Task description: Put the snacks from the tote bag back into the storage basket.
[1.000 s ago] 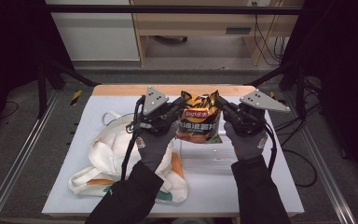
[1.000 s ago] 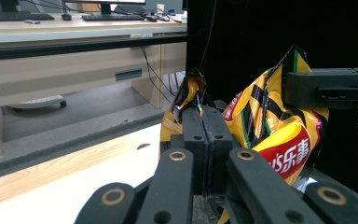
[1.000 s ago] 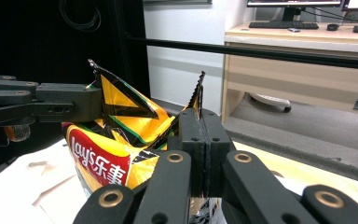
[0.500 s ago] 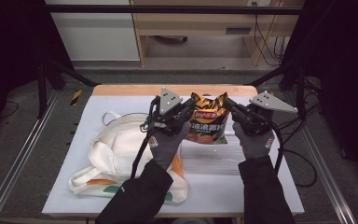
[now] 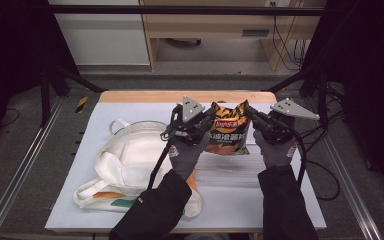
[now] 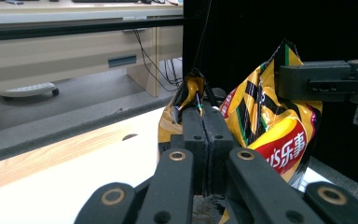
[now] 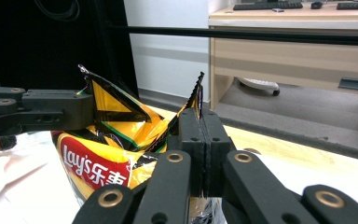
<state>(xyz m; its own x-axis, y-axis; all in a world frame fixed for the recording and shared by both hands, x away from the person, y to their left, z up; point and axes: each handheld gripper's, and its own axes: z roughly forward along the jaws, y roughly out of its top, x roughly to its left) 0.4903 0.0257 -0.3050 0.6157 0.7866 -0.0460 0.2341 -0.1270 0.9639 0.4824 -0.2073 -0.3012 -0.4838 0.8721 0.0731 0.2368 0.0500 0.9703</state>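
Chip bag [image 5: 226,131] hangs above the counter [image 5: 290,200] beside the white tote [image 5: 130,160], left tool [image 5: 205,121] and right tool [image 5: 250,116] each clamped on a top corner; judged opening step: pull apart evenly, bag upright, avoid spilling.

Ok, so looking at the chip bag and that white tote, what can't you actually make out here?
- Chip bag: lower edge cut off in both gripper views by the shut jaws; whether it is sealed cannot be told.
- Small print on it: too small in the high view.
- White tote bag: its near right part is hidden under the left forearm; contents unseen.
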